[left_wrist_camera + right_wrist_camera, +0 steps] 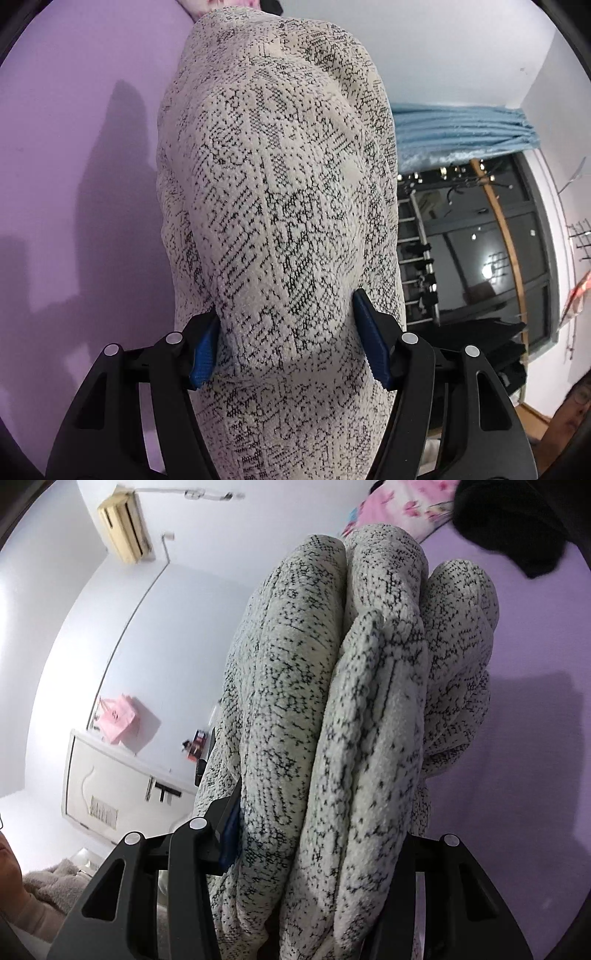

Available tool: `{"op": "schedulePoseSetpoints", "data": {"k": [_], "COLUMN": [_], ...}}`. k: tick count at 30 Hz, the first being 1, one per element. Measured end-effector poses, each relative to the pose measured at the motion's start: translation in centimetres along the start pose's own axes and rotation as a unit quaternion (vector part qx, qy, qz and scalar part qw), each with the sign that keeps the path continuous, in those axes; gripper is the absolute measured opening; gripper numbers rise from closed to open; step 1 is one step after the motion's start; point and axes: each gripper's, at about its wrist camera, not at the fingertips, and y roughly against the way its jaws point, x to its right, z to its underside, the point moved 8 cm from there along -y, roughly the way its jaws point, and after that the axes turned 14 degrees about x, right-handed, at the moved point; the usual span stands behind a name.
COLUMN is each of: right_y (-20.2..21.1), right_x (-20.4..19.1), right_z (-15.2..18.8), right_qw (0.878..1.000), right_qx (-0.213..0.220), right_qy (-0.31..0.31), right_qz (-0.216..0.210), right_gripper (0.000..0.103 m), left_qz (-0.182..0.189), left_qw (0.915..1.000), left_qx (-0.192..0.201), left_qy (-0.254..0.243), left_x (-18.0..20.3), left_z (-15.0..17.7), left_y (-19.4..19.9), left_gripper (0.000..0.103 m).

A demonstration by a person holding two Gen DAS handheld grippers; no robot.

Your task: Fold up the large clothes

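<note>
bed lay lilac at 9 o'clock, clear for laying down | sweater hung bunched between both grippers, lifted to spread | left gripper clamped a thick fold | right gripper part-closed, pinching layered folds

speckled knit garment runs off the bottom edge in both wrist views, its full shape unreadable; right gripper far finger buried behind the garment folds, only one blue pad peeks out; black cloth above the garment cropped by the fisheye rim
</note>
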Motion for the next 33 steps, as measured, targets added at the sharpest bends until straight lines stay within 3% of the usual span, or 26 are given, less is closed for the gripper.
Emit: {"op": "schedulePoseSetpoints", "data": {"k": [9,18,25,33], "right_y": [-10.6,-24.4,-32.6,-38.9], "right_x": [-5.9,-9.7,-8.8,-5.7], "right_z": [0.8,2.6,4.2,3.6], "right_qw": [0.996,0.982,0.962,0.945], "right_qx": [-0.073,-0.159,-0.243,-0.297], "right_qy": [0.038,0.064,0.084,0.081], "right_qz": [-0.028,-0.073,-0.091,-0.115], "right_gripper": [0.046,0.046,0.046,0.047], "left_qz": [-0.005,-0.032,-0.066,-0.089], "left_qw": [0.9962,0.9828,0.9682,0.9523], "left_qx": [0.086,0.182,0.241,0.29], "left_qy": [-0.004,-0.003,0.004,0.03], "left_x": [-1.1,-3.6,-6.8,-10.3], "left_z": [-3.5,-6.3,-6.5,-5.6], "left_y": [16.8,33.9,45.9,54.7], "left_gripper": [0.062,0.062,0.063,0.063]}}
